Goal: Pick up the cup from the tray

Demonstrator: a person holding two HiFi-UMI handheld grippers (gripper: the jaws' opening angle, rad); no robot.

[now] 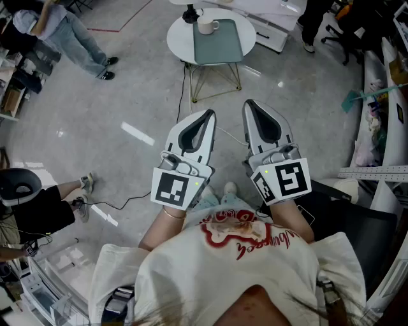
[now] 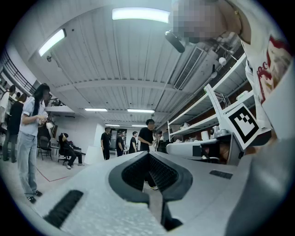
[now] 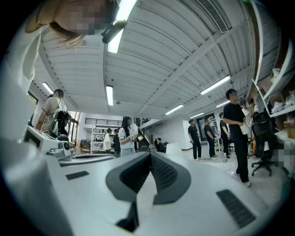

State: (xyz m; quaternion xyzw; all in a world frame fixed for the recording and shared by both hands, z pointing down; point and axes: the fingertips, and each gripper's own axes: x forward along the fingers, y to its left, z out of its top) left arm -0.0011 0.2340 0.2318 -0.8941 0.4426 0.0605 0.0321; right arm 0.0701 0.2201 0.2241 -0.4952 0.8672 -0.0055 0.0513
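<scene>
White and probably ceramic, the cup stands at the far left corner of the tray — light, stiff, breakable, so take its rim gently. Your left gripper and right gripper have jaws closed on nothing, well apart from it.

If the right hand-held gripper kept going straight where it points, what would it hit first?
Probably nothing nearby: the right hand-held gripper points towards the round table, but its own view looks level across the room, at distant people. Height is hard to judge.

Grey floor, ceiling strip lights
</scene>
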